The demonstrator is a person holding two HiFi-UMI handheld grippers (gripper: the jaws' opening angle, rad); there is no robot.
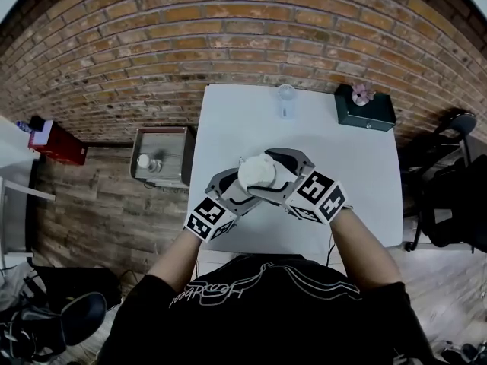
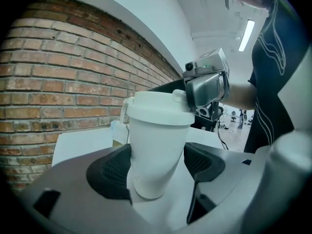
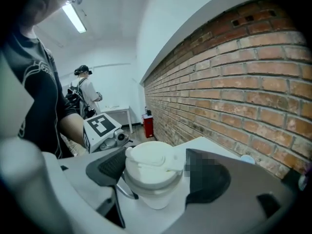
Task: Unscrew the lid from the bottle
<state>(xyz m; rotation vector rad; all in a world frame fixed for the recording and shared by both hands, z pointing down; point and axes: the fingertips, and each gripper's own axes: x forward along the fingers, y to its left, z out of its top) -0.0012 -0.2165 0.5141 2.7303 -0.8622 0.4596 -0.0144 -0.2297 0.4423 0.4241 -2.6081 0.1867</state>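
A white bottle (image 1: 257,172) with a white flip-top lid (image 3: 151,165) is held upright over the white table (image 1: 358,181). In the left gripper view, my left gripper (image 2: 157,167) is shut on the bottle's tapered body (image 2: 156,150), a dark pad pressed on each side. My right gripper (image 3: 153,172) comes from the other side and is closed round the lid, its pads against the rim. Both grippers meet at the bottle in the head view, the left gripper (image 1: 245,190) low and the right gripper (image 1: 278,172) beside the top.
At the table's far edge stand a small clear cup (image 1: 286,97) and a dark green box (image 1: 365,111) with a pink flower on it. A metal bin (image 1: 160,157) sits on the floor to the left, a black chair (image 1: 449,185) to the right. A brick wall runs behind.
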